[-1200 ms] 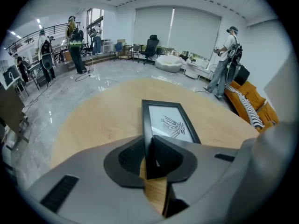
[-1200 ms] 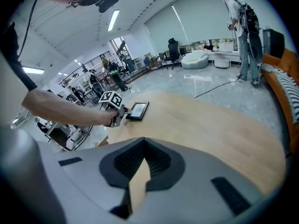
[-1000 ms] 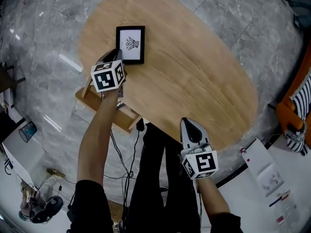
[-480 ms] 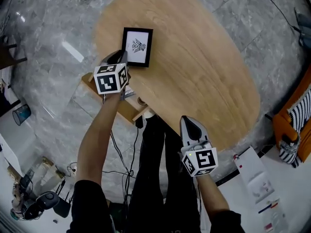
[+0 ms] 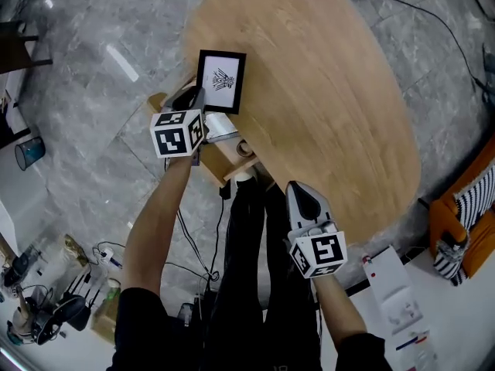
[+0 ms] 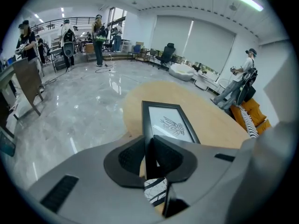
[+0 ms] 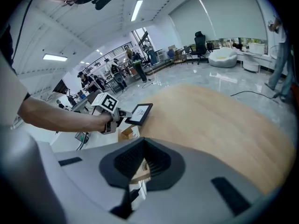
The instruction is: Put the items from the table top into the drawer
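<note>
Frame [image 5: 221, 81] with a black border is clamped by its near edge in the left claw [image 5: 193, 99], at the surface [image 5: 325, 91] edge by the open drawer [image 5: 236, 161]; right claw [image 5: 300, 195] closed, empty

My left gripper [image 5: 188, 99] covers the near corner of the picture frame [image 5: 222, 81], and its drawing is too small for me to read. The drawer [image 5: 232, 163] is mostly hidden under that gripper and the tabletop [image 5: 325, 91], whose far end runs off the top edge.
</note>
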Tool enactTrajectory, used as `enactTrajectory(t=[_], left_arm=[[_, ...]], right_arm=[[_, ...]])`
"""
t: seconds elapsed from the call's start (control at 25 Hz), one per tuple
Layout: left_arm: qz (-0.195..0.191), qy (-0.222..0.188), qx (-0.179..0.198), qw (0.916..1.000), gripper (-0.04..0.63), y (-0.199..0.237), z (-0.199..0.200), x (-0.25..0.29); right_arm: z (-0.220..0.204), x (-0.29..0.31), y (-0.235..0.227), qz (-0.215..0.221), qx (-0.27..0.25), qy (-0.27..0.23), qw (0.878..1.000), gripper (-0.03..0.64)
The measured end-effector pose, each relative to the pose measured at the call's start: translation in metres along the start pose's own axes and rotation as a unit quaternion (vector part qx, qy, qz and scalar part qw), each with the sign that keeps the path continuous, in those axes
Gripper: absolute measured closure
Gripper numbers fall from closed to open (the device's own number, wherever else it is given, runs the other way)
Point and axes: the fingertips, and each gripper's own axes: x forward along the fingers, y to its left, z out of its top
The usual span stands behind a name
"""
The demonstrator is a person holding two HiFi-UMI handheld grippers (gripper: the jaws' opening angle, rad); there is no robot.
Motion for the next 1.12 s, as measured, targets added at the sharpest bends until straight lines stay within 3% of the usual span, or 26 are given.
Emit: enactTrajectory(t=[0.64, 1.12], left_arm=[[0.045, 0.020, -0.074, 0.9960, 0.526, 0.072, -0.101, -0.061], [0.058, 0.064, -0.117, 0.9893, 0.526, 0.051, -0.167, -0.041]], right_arm=[[-0.019, 0.017, 0.061, 0.045, -0.044, 0.030, 0.998, 0.609], [-0.026, 0.015, 0.055, 0.039, -0.047, 0.037, 0.997, 0.609]])
